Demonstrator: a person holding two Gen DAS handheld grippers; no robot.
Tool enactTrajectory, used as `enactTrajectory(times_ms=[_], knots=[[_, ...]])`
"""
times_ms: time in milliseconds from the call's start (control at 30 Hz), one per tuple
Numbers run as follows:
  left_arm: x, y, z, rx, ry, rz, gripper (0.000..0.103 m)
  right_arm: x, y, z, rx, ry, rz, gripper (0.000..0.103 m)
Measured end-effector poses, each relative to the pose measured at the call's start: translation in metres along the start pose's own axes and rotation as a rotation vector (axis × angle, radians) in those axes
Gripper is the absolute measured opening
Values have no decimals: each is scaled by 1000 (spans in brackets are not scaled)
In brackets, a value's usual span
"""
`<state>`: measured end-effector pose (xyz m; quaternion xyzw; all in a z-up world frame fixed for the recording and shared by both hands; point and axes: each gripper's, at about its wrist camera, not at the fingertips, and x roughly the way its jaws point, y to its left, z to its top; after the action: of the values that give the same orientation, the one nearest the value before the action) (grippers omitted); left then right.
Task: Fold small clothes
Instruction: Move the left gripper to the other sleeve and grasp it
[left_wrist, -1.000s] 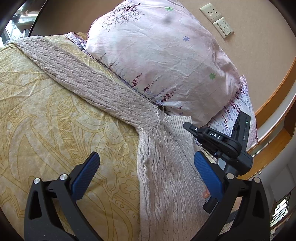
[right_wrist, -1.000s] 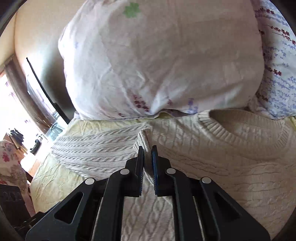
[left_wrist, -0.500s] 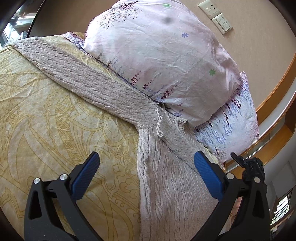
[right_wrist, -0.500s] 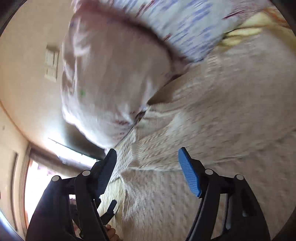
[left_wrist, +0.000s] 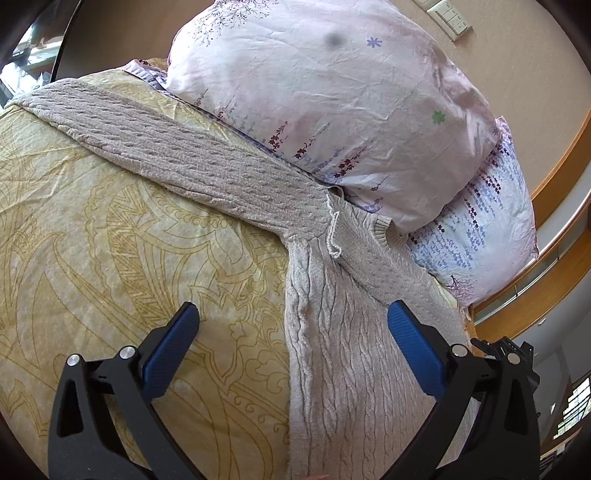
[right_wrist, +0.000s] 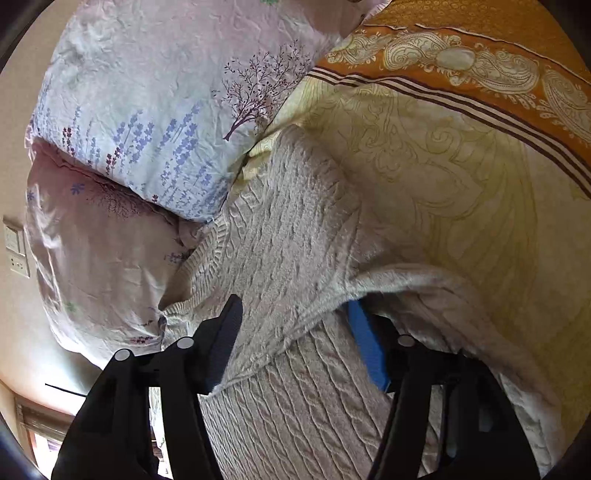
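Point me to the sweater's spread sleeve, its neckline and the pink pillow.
Spread sleeve (left_wrist: 177, 147), left wrist view, mid-length.
Neckline (right_wrist: 201, 254), right wrist view, ribbed collar edge.
Pink pillow (left_wrist: 332, 103), left wrist view, centre of its face.

Sweater (left_wrist: 332, 369) lies on bedspread (left_wrist: 110, 258), pillows (left_wrist: 332, 92) behind.

We see the stacked pillows (left_wrist: 332, 110) pressing against the sweater's (left_wrist: 351, 350) collar end, blocking that side. Left of the sweater, bare yellow bedspread (left_wrist: 110, 258) gives passage; its outstretched sleeve (left_wrist: 166, 147) crosses the far part.
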<state>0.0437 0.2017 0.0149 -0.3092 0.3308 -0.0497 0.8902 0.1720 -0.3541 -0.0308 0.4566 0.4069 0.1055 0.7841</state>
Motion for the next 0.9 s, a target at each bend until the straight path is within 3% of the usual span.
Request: enactTrajectory(times_ms=[67, 167, 233, 300, 400, 500, 567, 767, 900], knots=[[-3, -1, 4, 9, -5, 11, 101, 6, -6, 7, 36, -23, 34, 13], [-14, -3, 13, 65, -55, 76, 101, -7, -30, 17, 150, -139, 101, 10], [-21, -2, 20, 106, -100, 142, 101, -18, -43, 20, 204, -219, 101, 10], [-22, 4, 29, 99, -104, 189, 101, -21, -56, 22, 251, -229, 108, 10], [-17, 19, 40, 43, -71, 188, 101, -16, -58, 19, 244, -137, 140, 16], [-9, 29, 49, 35, -32, 214, 101, -28, -50, 9, 182, -115, 147, 39], [-6, 38, 54, -2, -11, 160, 101, -37, -43, 0, 122, -124, 133, 58], [15, 59, 69, -239, 63, 19, 101, -48, -27, -26, -64, -133, 109, 66], [23, 72, 81, -375, 45, 26, 99, -49, -13, -39, -221, -188, 115, 66]])
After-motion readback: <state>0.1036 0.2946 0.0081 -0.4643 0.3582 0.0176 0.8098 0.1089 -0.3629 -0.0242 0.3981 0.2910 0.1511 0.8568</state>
